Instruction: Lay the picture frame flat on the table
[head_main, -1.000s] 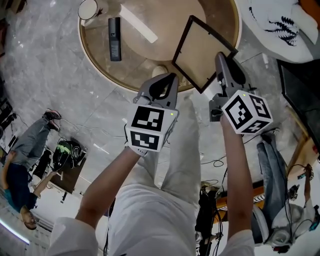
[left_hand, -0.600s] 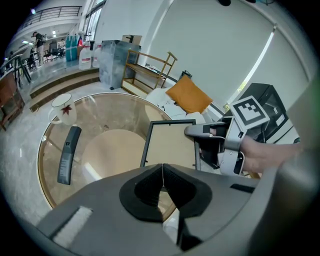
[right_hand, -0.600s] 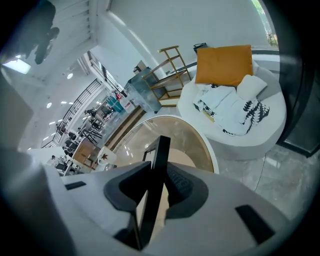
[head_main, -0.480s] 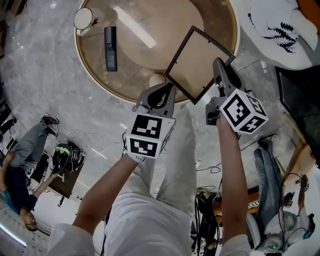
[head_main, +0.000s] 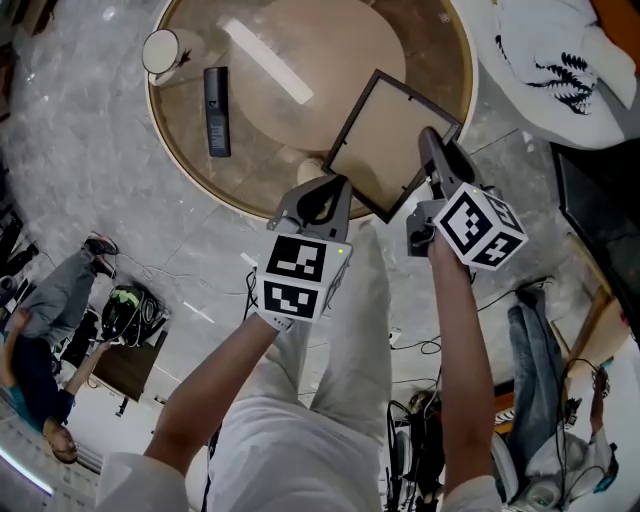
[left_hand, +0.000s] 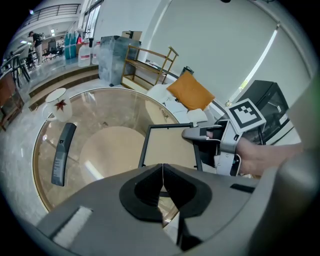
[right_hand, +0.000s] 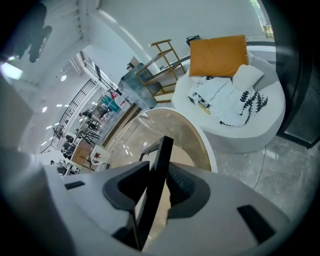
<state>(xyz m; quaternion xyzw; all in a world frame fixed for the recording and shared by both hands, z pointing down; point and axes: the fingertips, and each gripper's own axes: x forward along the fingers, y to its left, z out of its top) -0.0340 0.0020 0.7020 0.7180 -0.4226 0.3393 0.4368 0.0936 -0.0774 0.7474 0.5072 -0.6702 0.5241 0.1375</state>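
- Black-edged rectangular picture frame with a tan panel: one only. It sits on the near-right part of the round glass-topped table with a brown rim. In the left gripper view it looks flat or close to flat on the glass. Its near corner is at the table's rim; can't tell if it overhangs.
- Change: a second ago the frame was held higher and tipped more steeply. Now it has come down and lies further in over the glass.
- Right gripper: its jaws have just been opening. The frame's right-hand edge bar stands between them, with a gap beside the bar. The claw reads as spread and slack around the bar, not pinching it.
- Meaning for the task (judgement): the lay-down looks all but done and the release has begun. What's left is pulling the right gripper off the edge without dragging or tipping the frame.
- Left gripper: claw pressed together, pads meeting, nothing between them. It hangs just beside the frame's near-left side and isn't seen touching it.
- Count on the table besides the frame: one white mug with a red leaf print at the far-left rim, and one black remote control just beside it. Both are well apart from the frame.
- Grippers: two, each with one marker cube.
- Off the table: one white round seat with a black-printed white cloth to the right.
- One other person on the floor at the left.
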